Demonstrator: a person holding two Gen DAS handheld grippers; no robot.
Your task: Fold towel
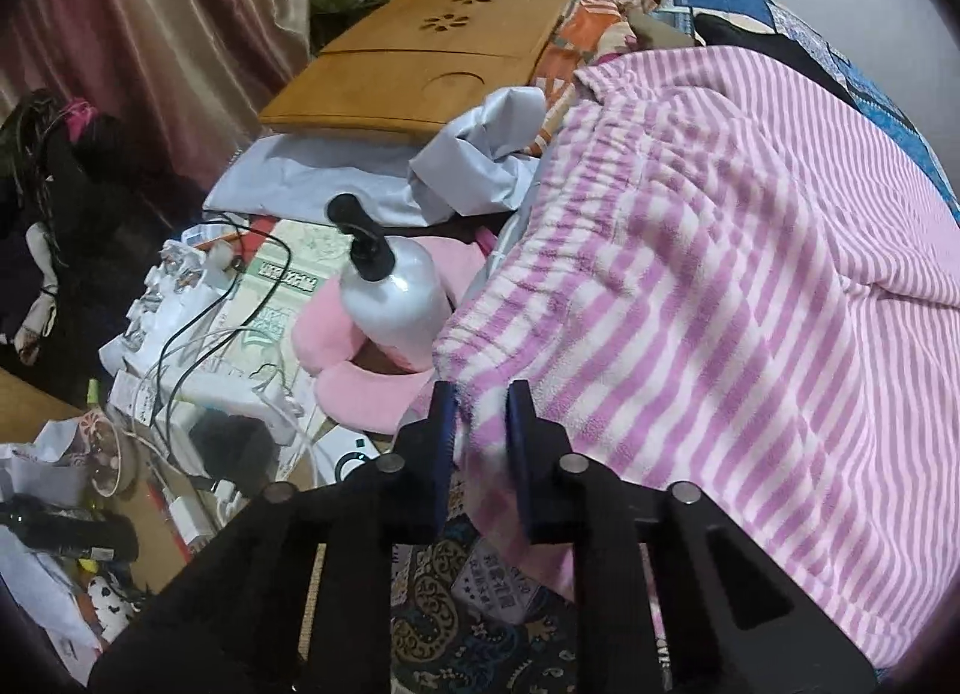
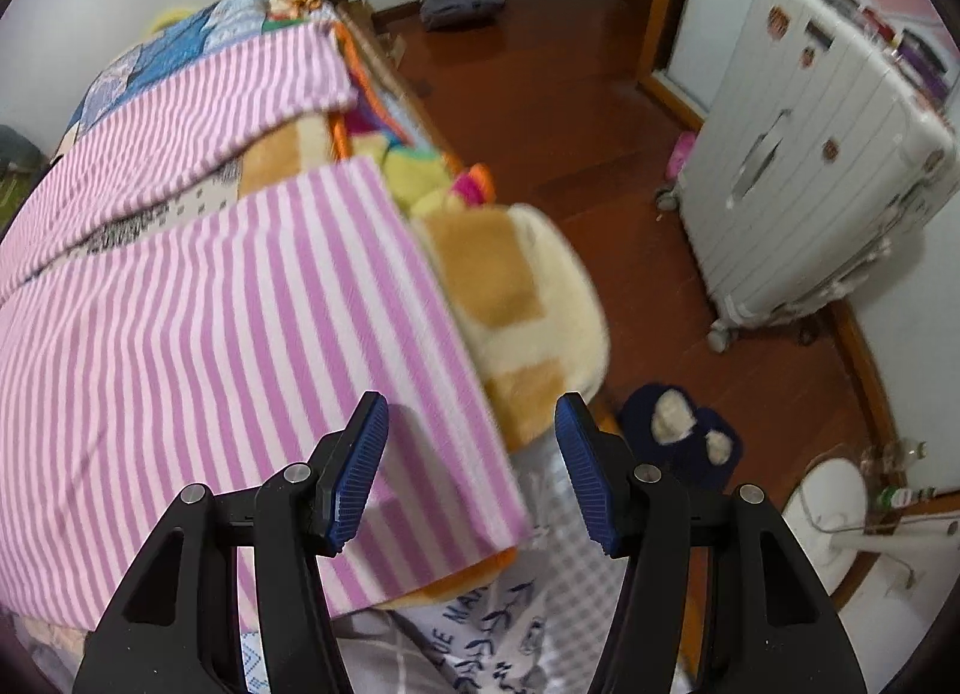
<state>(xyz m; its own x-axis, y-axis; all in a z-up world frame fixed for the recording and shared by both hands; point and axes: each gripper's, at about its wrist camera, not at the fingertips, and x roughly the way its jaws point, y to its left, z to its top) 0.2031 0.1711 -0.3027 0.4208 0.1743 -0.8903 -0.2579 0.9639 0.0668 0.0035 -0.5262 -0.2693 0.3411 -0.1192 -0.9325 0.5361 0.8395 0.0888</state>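
A pink-and-white striped towel (image 1: 720, 286) lies spread over the bed, rumpled along its left edge. My left gripper (image 1: 480, 424) is shut on the towel's near left corner, with fabric bunched between the blue pads. In the right wrist view the towel (image 2: 240, 334) lies flat with a second striped stretch farther back (image 2: 210, 94). My right gripper (image 2: 473, 412) stands open just above the towel's near right corner, and nothing is between its fingers.
Left of the bed are a white pump bottle (image 1: 390, 292), a pink cushion (image 1: 354, 382), cables, papers and a wooden lap tray (image 1: 420, 70). A plush blanket (image 2: 522, 298) hangs off the bed's right side. A white suitcase (image 2: 798, 166) and slippers (image 2: 678, 436) are on the wooden floor.
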